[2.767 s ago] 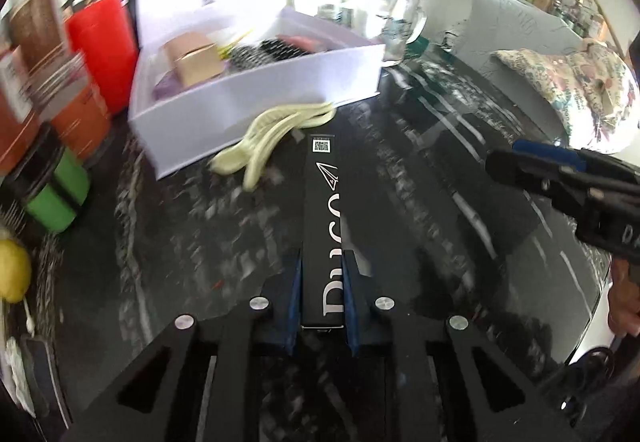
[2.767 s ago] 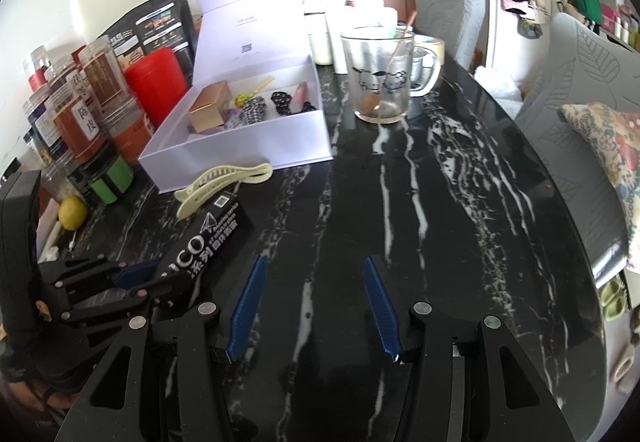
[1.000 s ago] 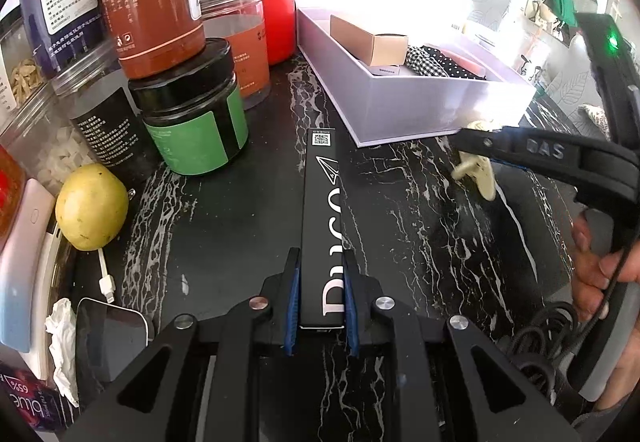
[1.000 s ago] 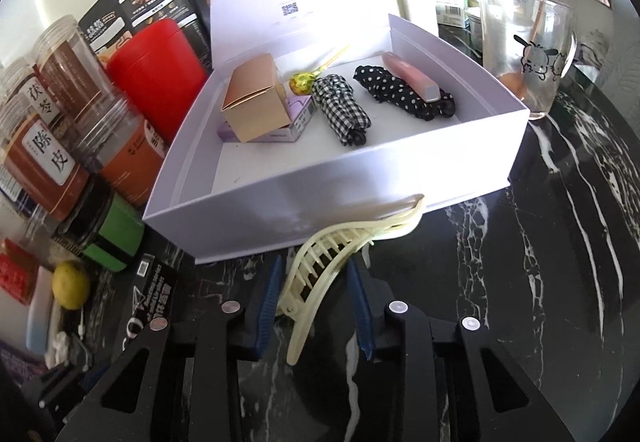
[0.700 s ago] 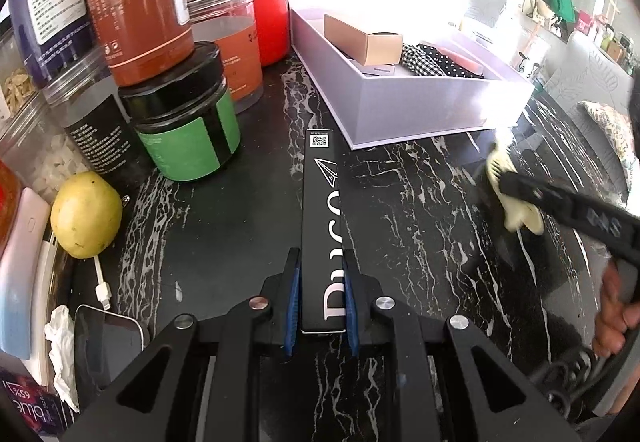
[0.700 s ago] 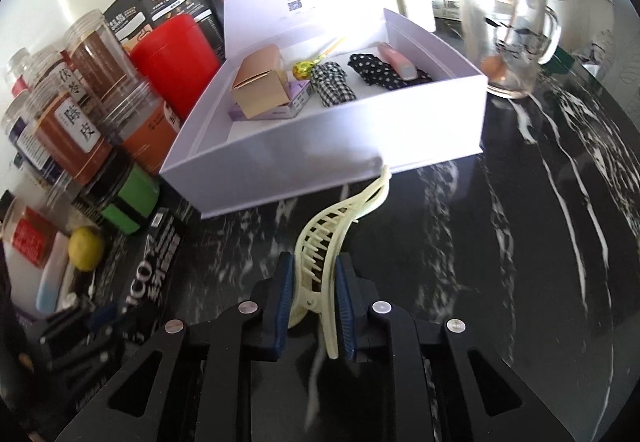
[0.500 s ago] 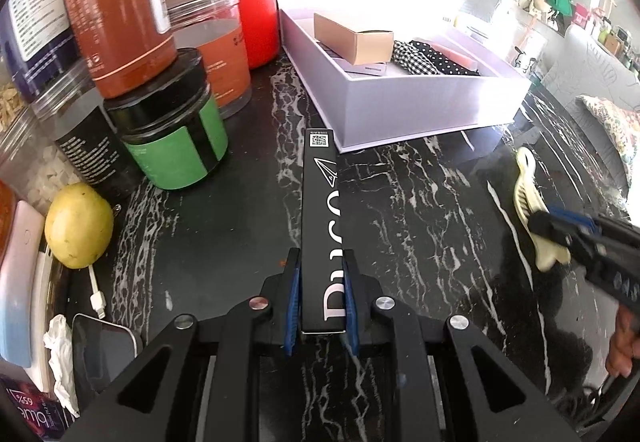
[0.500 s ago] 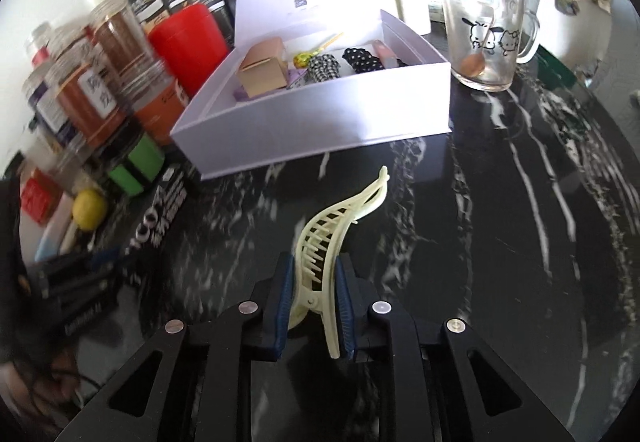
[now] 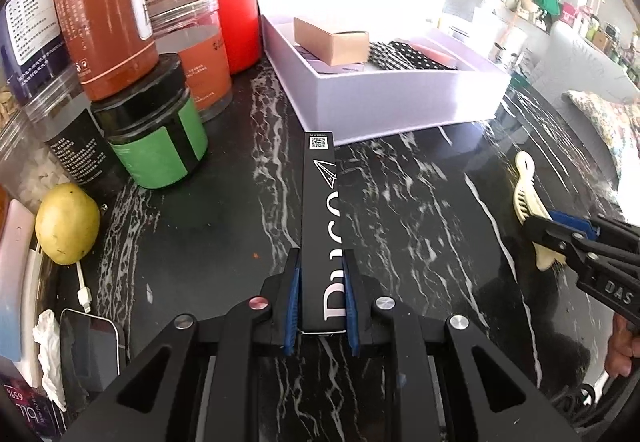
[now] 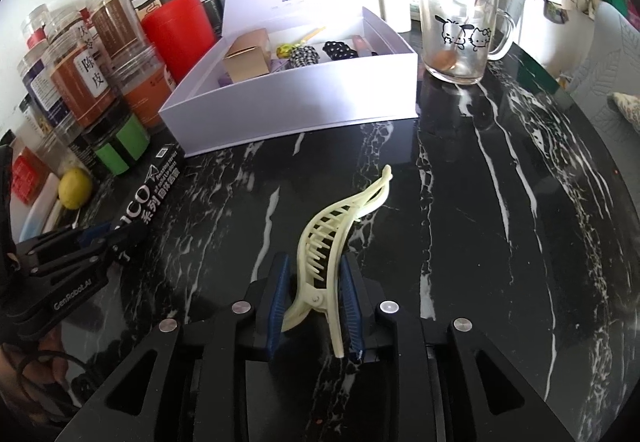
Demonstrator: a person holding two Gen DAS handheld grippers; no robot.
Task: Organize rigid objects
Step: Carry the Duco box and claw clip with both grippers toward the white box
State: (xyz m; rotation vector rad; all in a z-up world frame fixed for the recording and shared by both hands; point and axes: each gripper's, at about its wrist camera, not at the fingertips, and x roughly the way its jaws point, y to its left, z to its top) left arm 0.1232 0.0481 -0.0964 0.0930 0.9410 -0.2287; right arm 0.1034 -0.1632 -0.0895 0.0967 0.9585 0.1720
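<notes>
A long black box (image 9: 320, 201) with white lettering lies lengthwise between the pads of my left gripper (image 9: 320, 270), which is shut on its near end. Its far end reaches the front wall of the open white box (image 9: 400, 105). The right wrist view shows a cream hair clip (image 10: 336, 226) held by its handles in my right gripper (image 10: 314, 270). Both pads touch the handles while the jaws are opening slightly. The clip's toothed end points away over the black marble table (image 10: 500, 242). In the left wrist view the clip (image 9: 526, 189) and the right gripper (image 9: 560, 226) sit at the right edge.
Jars (image 9: 156, 129), a red canister (image 9: 228, 5), a lemon (image 9: 66, 228) and a phone (image 9: 88, 346) crowd the left side. The white box (image 10: 300, 113) holds a tan carton and several small items. A glass mug (image 10: 460, 37) stands right of it. A hand (image 9: 620, 358) holds the right gripper.
My right gripper closed on the hair clip and drew it back from the white box's front wall onto open marble. The left gripper kept still with the black box.
</notes>
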